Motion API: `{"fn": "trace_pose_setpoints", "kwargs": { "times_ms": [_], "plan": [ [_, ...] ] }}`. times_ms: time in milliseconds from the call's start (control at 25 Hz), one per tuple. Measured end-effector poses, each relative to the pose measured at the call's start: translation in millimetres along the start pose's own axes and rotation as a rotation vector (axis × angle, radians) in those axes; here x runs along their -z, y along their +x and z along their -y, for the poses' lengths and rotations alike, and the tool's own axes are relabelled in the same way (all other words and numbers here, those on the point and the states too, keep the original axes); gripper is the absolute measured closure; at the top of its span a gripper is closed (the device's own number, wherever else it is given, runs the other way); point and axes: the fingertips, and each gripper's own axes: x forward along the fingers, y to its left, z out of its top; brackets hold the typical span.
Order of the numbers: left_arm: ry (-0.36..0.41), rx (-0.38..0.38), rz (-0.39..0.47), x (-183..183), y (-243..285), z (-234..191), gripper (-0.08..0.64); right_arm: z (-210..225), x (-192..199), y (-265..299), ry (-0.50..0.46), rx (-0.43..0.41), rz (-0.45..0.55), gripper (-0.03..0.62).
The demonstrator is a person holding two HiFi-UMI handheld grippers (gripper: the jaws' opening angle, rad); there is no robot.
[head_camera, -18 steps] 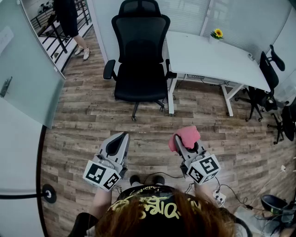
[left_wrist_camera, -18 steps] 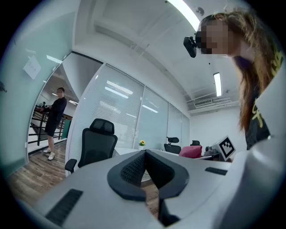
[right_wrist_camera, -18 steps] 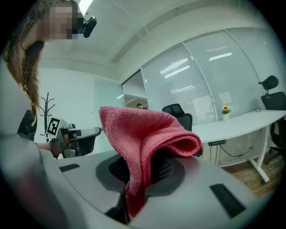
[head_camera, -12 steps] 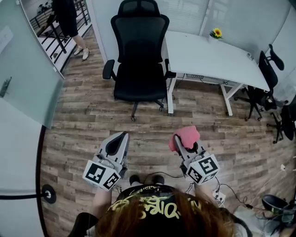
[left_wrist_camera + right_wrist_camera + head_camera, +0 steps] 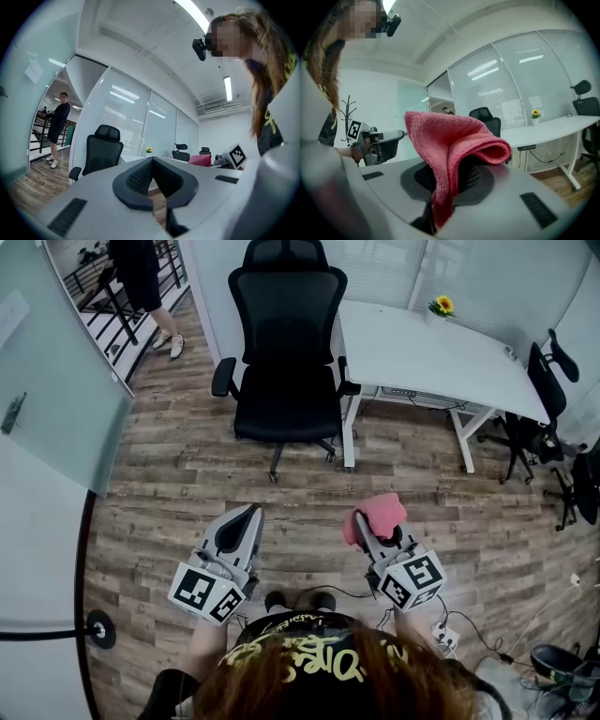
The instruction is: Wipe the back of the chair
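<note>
A black mesh office chair (image 5: 286, 343) with a headrest stands at the top of the head view, its seat facing me and its back toward the glass wall; it also shows as the chair (image 5: 101, 157) in the left gripper view and the chair (image 5: 486, 121) in the right gripper view. My right gripper (image 5: 364, 523) is shut on a pink cloth (image 5: 377, 515), the cloth (image 5: 452, 145) draping over its jaws. My left gripper (image 5: 246, 521) is shut with nothing in it. Both grippers hang low over the wood floor, well short of the chair.
A white desk (image 5: 431, 357) with a small yellow flower pot (image 5: 439, 308) stands right of the chair. More black chairs (image 5: 544, 399) are at the far right. A glass partition (image 5: 56, 399) is on the left, and a person (image 5: 141, 282) stands beyond it. Cables (image 5: 459, 629) lie on the floor.
The view has shifted very slightly; the grippers and the chair keep almost the same places.
</note>
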Motion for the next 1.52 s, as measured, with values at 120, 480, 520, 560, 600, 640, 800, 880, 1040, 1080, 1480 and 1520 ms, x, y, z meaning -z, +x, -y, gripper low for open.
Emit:
{"fn": "trace_pose_setpoints", "kwargs": {
  "times_ms": [120, 480, 520, 560, 600, 640, 800, 880, 1040, 1080, 1480, 1520],
  "plan": [
    [0.002, -0.005, -0.004, 0, -6, -5, 0.568, -6, 1, 2, 0.01, -0.011, 0.012, 0.528],
    [-0.008, -0.001, -0.009, -1, -30, -26, 0.568, -31, 6, 14, -0.001, 0.002, -0.001, 0.528],
    [-0.008, 0.0, -0.01, -1, -33, -29, 0.568, -36, 6, 17, -0.002, -0.001, -0.002, 0.528],
    [-0.009, -0.001, -0.011, -2, -37, -33, 0.568, -40, 6, 20, -0.001, -0.001, -0.001, 0.528],
    [-0.011, -0.003, -0.012, -2, -40, -38, 0.568, -44, 5, 22, 0.0, 0.001, 0.005, 0.528],
    [-0.014, -0.004, -0.013, -2, -44, -43, 0.568, -48, 3, 24, -0.005, 0.006, 0.013, 0.528],
    [-0.015, 0.01, -0.025, -3, -58, -59, 0.568, -63, 0, 31, -0.037, 0.038, 0.045, 0.528],
    [-0.013, 0.018, -0.029, -1, -65, -66, 0.568, -70, 0, 34, -0.037, 0.055, 0.063, 0.528],
    [-0.015, 0.032, -0.05, 8, -69, -80, 0.568, -77, 8, 35, -0.068, 0.1, 0.061, 0.528],
    [-0.021, 0.032, -0.052, 10, -69, -82, 0.568, -78, 11, 35, -0.072, 0.104, 0.053, 0.528],
    [-0.035, 0.021, -0.055, 16, -28, -85, 0.568, -45, 14, 63, -0.056, 0.061, 0.032, 0.528],
    [-0.031, 0.015, -0.056, 16, -21, -87, 0.568, -40, 13, 69, -0.059, 0.051, 0.03, 0.528]
  ]
}}
